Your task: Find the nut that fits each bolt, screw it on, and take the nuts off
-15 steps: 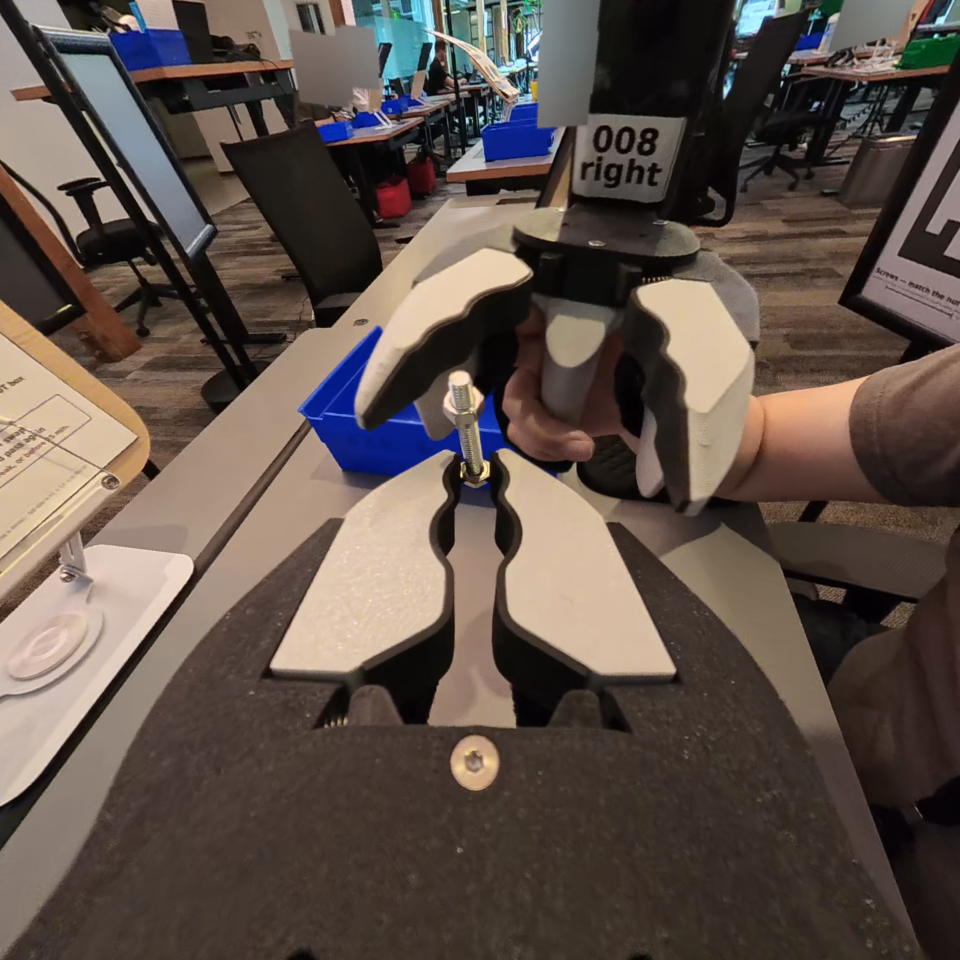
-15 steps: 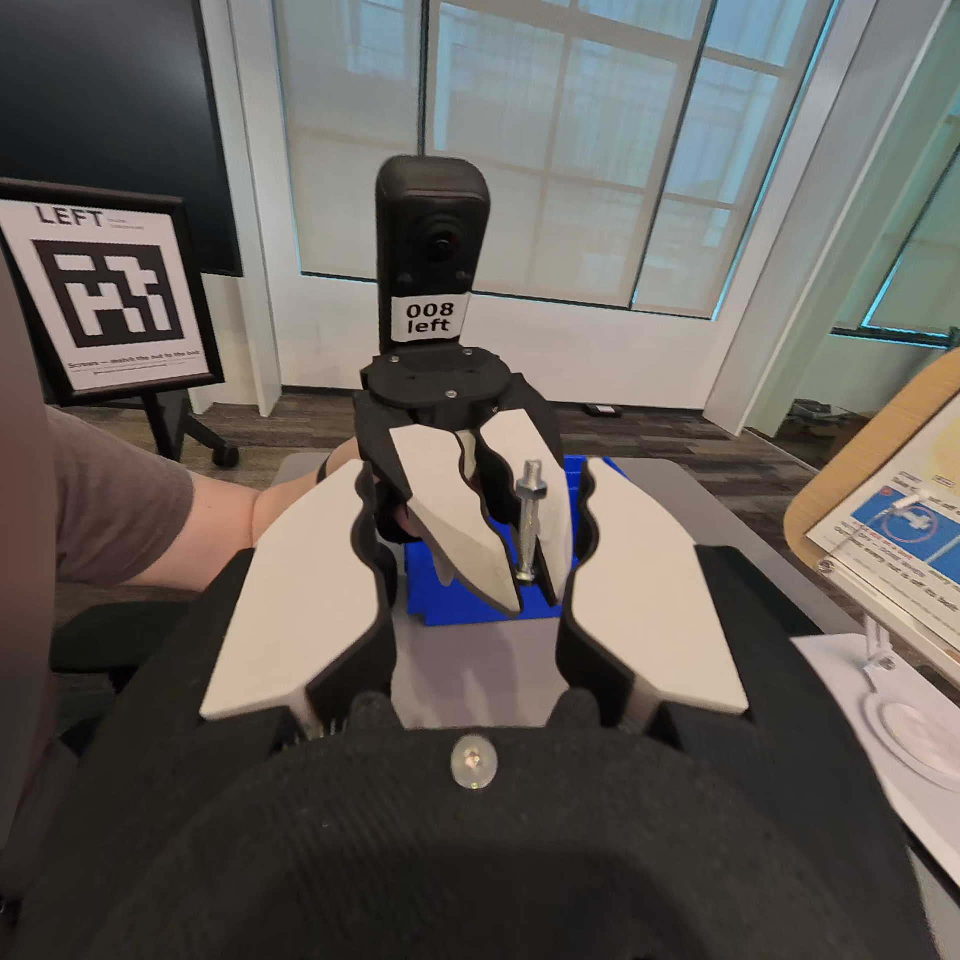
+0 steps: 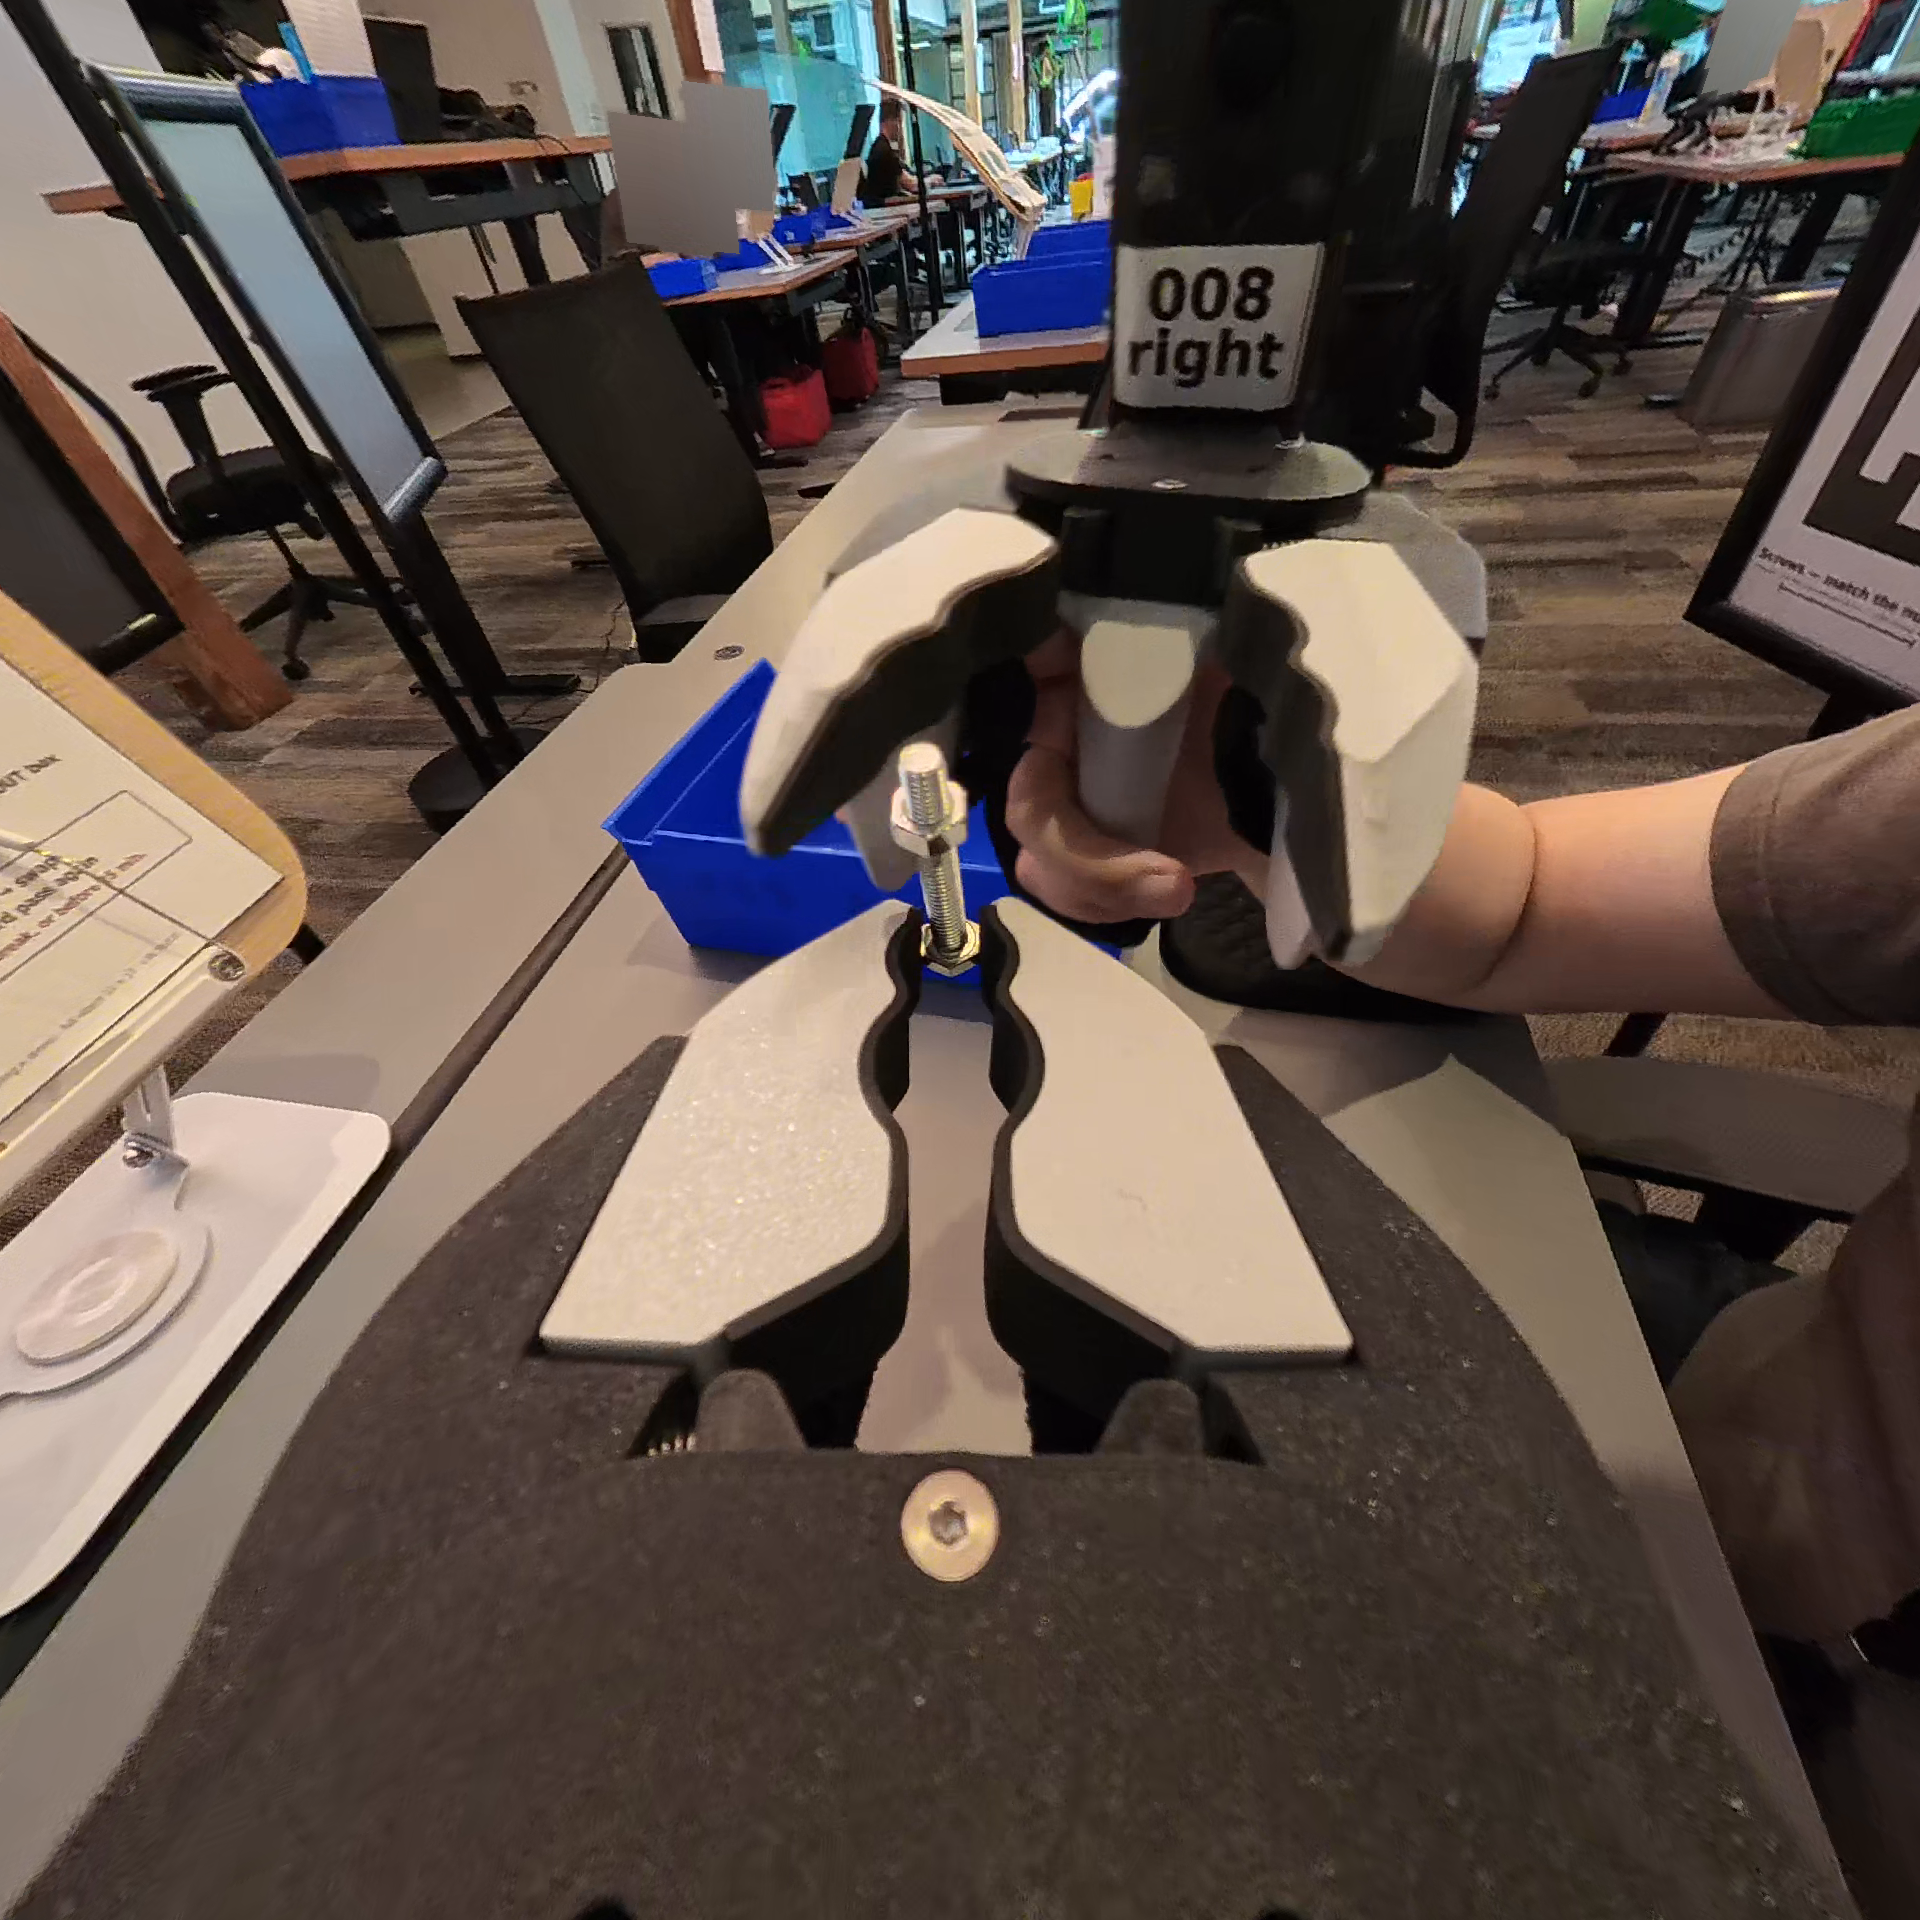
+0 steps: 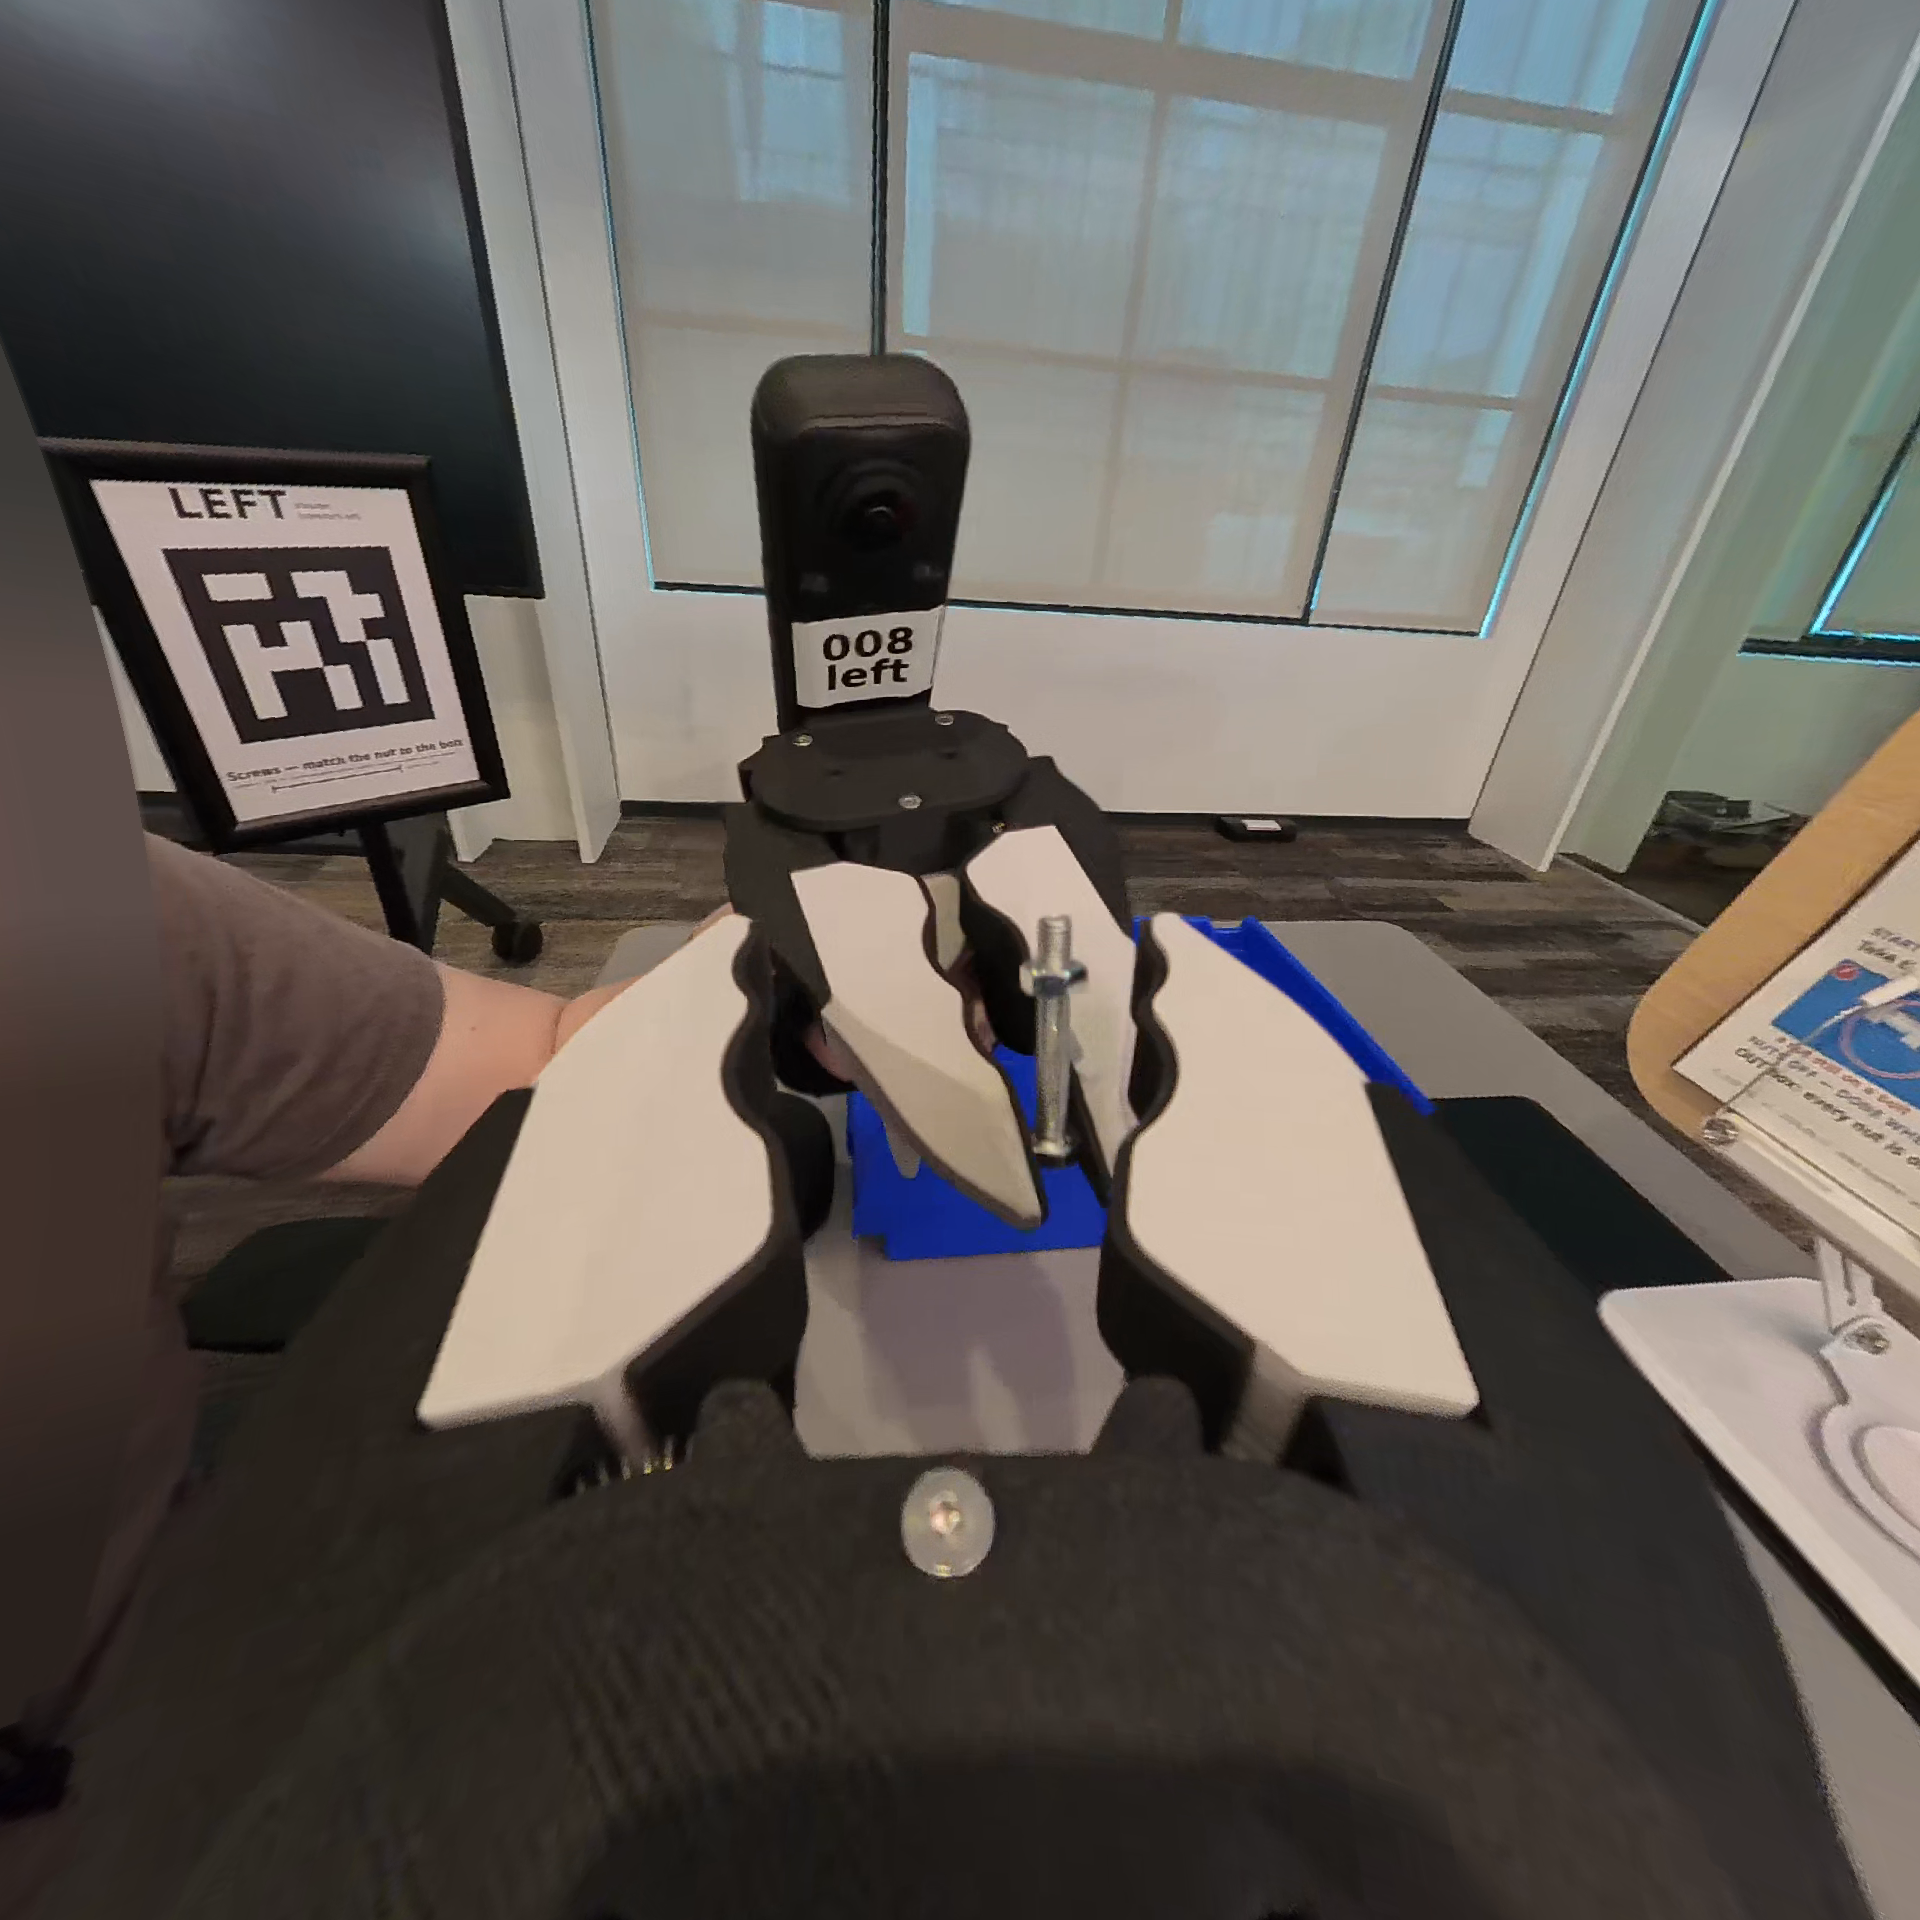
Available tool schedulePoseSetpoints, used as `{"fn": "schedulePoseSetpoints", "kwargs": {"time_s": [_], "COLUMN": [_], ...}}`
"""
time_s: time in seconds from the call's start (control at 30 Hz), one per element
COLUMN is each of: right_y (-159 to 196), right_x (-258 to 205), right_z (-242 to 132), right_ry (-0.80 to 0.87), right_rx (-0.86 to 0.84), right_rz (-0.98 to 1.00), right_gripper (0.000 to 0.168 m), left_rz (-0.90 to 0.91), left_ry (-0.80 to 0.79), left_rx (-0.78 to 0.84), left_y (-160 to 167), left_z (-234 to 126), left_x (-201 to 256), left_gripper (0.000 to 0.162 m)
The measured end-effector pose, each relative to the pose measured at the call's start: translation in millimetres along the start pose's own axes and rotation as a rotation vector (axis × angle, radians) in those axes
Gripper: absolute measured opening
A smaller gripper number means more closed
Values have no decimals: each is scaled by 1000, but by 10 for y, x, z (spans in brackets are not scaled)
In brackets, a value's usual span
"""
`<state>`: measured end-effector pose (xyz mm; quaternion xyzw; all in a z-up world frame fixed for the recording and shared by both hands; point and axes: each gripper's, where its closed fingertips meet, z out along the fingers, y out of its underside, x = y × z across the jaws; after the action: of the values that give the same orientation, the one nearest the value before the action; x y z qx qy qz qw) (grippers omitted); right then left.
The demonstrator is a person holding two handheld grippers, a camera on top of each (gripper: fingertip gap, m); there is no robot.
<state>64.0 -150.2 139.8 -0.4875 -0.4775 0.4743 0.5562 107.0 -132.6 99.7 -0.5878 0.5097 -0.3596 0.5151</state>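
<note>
Two grippers are meeting above a grey table. The left gripper is clamping the head end of an upright bolt, whose nut is sitting high on the thread. The right gripper is hanging spread wide around it, touching nothing. Just behind, a blue bin is standing; its contents are hidden.
</note>
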Motion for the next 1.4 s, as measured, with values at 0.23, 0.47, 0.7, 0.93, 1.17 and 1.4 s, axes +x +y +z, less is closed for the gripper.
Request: {"fn": "schedulePoseSetpoints", "kwargs": {"time_s": [0.23, 0.47, 0.7, 0.93, 1.17, 1.4], "right_y": [-34, -14, 35, -31, 80, 81], "right_x": [-55, 35, -60, 84, 53, 55], "right_z": [-43, -27, -28, -161, -110, -112], "right_ry": [-3, 23, 0, 6, -36, -49], "right_rx": [-30, 1, -75, -28, -71, -61], "right_rz": [-51, -17, -96, -20, -24, -6], "right_gripper": [67, 65, 61, 27, 16, 12], "left_rz": [-23, -8, -33, -59, -59, -45], "left_ry": [-37, 18, -7, 83, 98, 101], "left_rx": [39, 26, 60, 49, 34, 45], "left_y": [-41, -24, -85, -92, -59, -83], "left_z": [-54, 23, -83, -95, -51, -57], "left_x": [-115, 27, -77, 59, 99, 128], "left_gripper": [10, 10, 10, 10, 10, 10]}}
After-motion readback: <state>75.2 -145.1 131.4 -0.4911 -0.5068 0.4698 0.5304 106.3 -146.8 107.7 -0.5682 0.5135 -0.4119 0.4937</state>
